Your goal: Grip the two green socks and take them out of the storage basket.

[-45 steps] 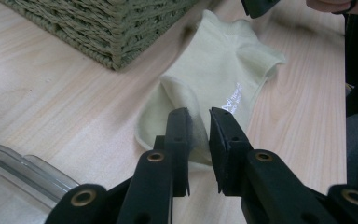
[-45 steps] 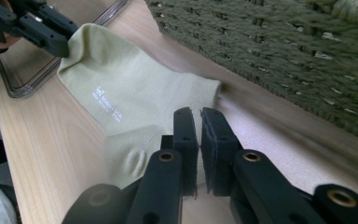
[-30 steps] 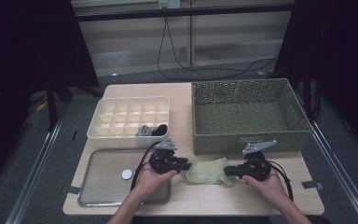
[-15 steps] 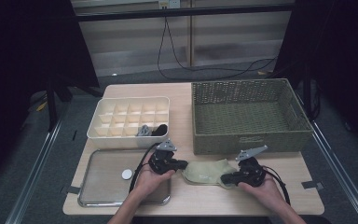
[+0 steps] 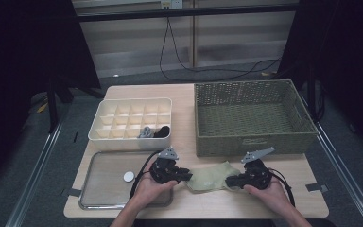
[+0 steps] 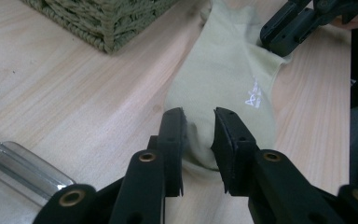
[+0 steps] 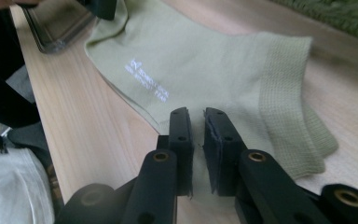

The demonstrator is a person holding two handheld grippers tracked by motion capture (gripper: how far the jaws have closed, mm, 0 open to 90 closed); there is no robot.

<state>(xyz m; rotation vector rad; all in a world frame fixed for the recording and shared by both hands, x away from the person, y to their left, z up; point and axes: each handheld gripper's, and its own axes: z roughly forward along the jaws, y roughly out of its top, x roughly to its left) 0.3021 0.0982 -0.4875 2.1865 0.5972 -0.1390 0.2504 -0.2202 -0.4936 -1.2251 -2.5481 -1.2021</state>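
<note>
the pale green knitted sock (image 5: pixel 211 176) lies flat on the light wooden surface (image 5: pixel 184 92), just in front of the woven olive basket (image 5: pixel 249 115) and beside the clear shallow tray (image 5: pixel 105 189). the left gripper (image 6: pixel 199 135) has its jaws closing on the toe end, a fold of fabric between them. the right gripper (image 7: pixel 197 140) has its jaws nearly together over the near edge by the ribbed cuff; i cannot tell whether fabric is caught. it looks like an early stage: both ends taken up, the sock not yet lifted, folded or put away. it bears small white lettering and looks soft and slightly rumpled.
</note>
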